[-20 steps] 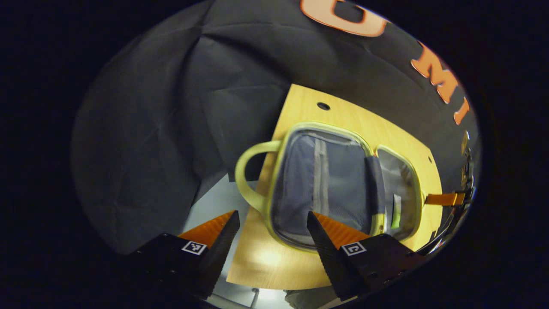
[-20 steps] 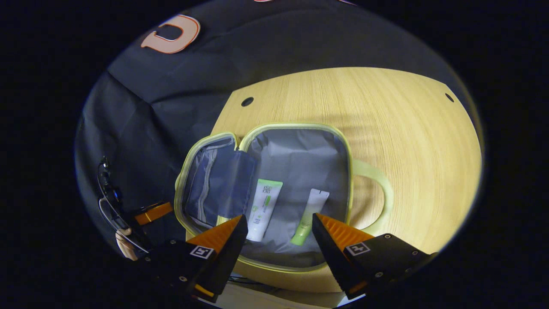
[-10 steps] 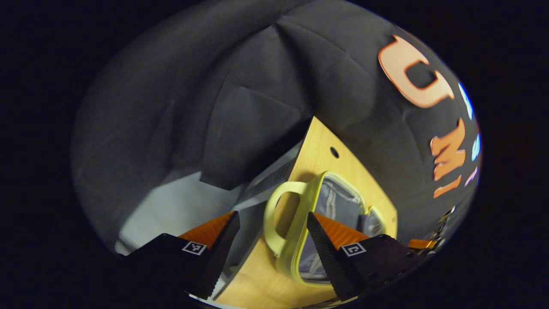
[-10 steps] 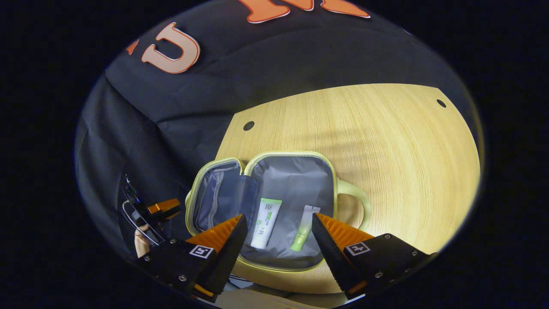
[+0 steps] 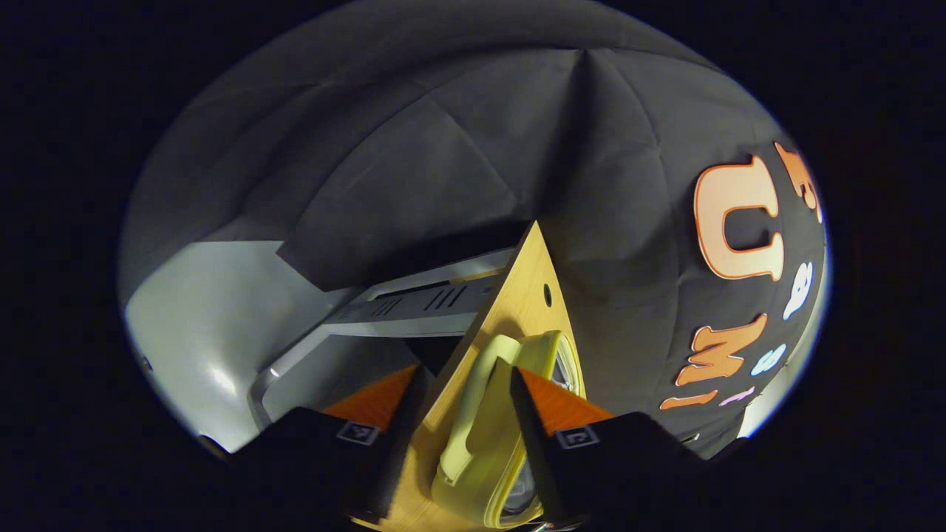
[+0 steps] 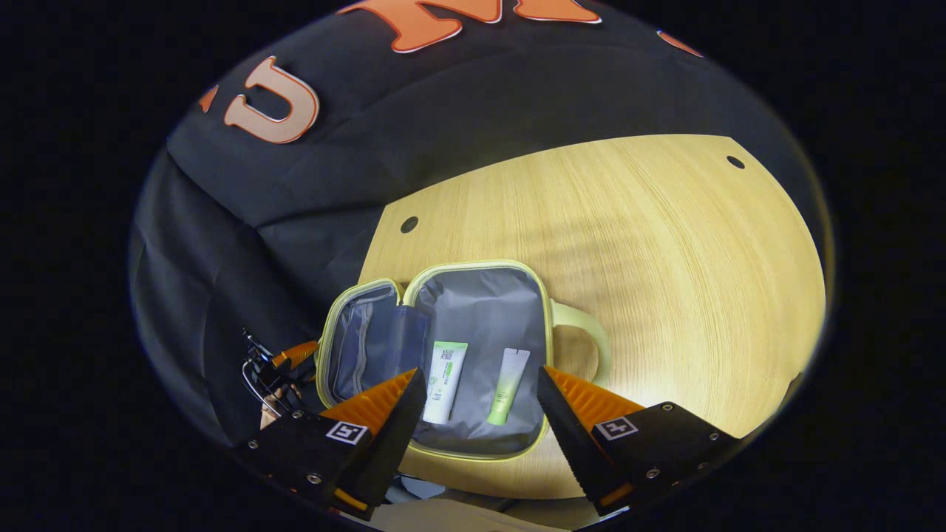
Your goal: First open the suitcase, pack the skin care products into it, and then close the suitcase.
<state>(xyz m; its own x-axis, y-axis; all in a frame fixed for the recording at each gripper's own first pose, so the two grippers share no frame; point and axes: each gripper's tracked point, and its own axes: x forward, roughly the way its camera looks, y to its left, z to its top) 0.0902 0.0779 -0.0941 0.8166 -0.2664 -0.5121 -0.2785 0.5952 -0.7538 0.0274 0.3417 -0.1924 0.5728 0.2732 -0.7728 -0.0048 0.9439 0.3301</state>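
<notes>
In the right gripper view we see the suitcase (image 6: 473, 355) lying open on the wooden table (image 6: 665, 258), just ahead of our right gripper (image 6: 480, 399), whose fingers are spread wide with nothing between them. Two skin care tubes rest side by side on the grey lining: the white tube (image 6: 443, 369) toward the left finger, the green tube (image 6: 506, 373) nearer the right one. The lid half (image 6: 362, 347) lies flat farther left, and beyond it sits our left gripper (image 6: 292, 356). Nothing stands between the right gripper's fingers and the tubes.

In the left gripper view the fingers of the left gripper (image 5: 462, 403) stand apart, and the suitcase's loop handle (image 5: 477, 414) shows between them, edge-on; we cannot tell whether they touch it. Compared with a second ago, the left gripper has dropped low beside the table edge, and the right has pulled back from the case.
</notes>
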